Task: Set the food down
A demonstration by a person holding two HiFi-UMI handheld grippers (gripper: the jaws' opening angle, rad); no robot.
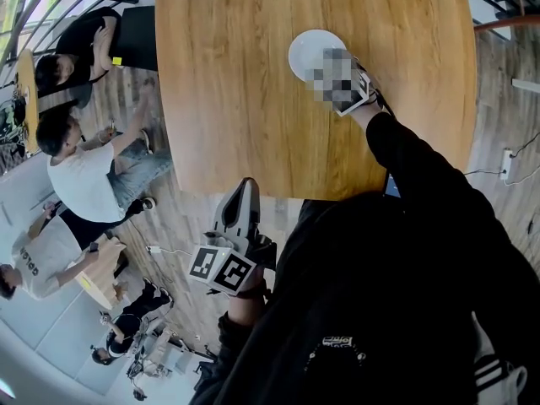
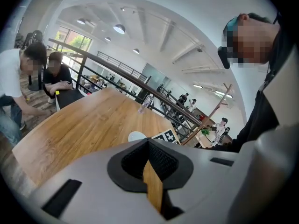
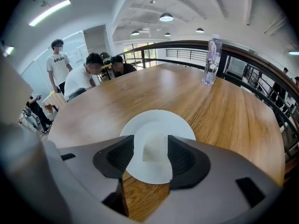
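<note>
Hovering over the plate (image 3: 159, 120), right gripper (image 3: 151, 141) has its jaws spread, one pad either side of the food (image 3: 154, 149). Food lies on the plate, a little off its centre toward the gripper. Pale, off-white chunk, roughly square with a narrower top edge; matte, soft-looking surface, barely darker than the plate. Clear gap between food and left pad. Right pad sits very close; can't tell whether it touches.

Plate: plain white, round, resting on the wooden table (image 3: 140, 92), near the table's edge on the person's side.

Bottle (image 3: 211, 59): clear plastic, upright, well beyond the plate toward the far side of the table, by the railing.

Left gripper (image 2: 148, 146): jaws pressed together, nothing held. From the head view it is held well short of the plate, off the table's near edge, jaws pointing toward the table.

Two people (image 3: 100, 71) sit at the table end farthest from the plate; a third (image 3: 58, 64) stands behind them.
</note>
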